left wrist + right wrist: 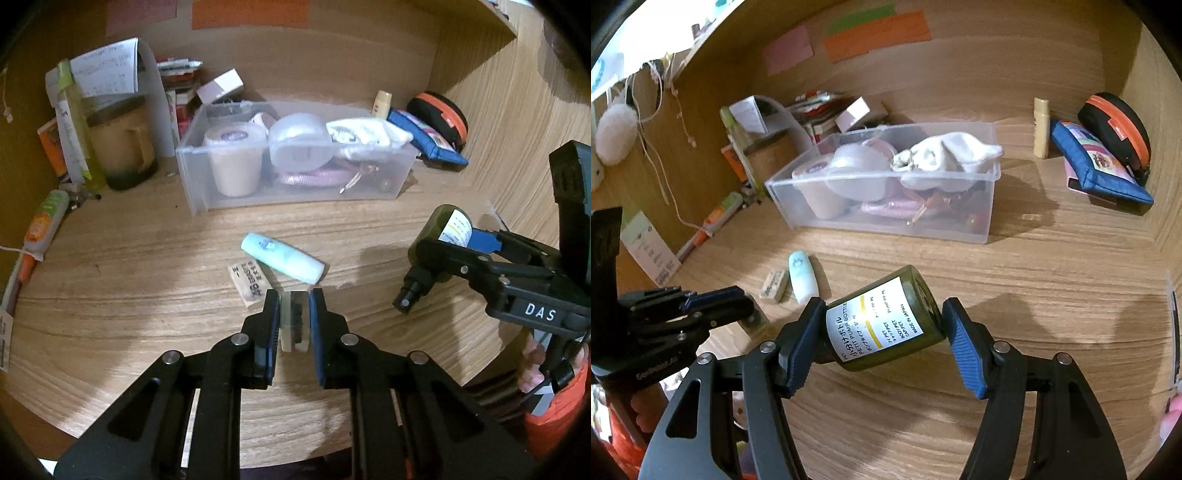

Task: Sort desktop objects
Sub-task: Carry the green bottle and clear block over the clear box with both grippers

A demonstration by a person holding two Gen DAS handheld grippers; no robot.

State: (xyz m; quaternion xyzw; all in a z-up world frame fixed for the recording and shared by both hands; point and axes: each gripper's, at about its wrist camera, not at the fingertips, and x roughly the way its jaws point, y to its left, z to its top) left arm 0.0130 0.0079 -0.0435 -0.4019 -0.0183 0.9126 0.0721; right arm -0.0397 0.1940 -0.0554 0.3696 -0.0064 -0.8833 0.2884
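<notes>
My right gripper is shut on a dark green pump bottle with a white label, held sideways above the desk; it also shows in the left wrist view. My left gripper is shut on a small clear item with a dark part inside, low over the desk; it shows in the right wrist view. A light blue tube and a small wooden stamp block lie just beyond the left fingertips. A clear plastic bin holding several items stands behind.
A brown mug, papers and tubes crowd the back left. A blue pouch, a black and orange case and a cream stick sit at the back right. Wooden walls enclose the desk.
</notes>
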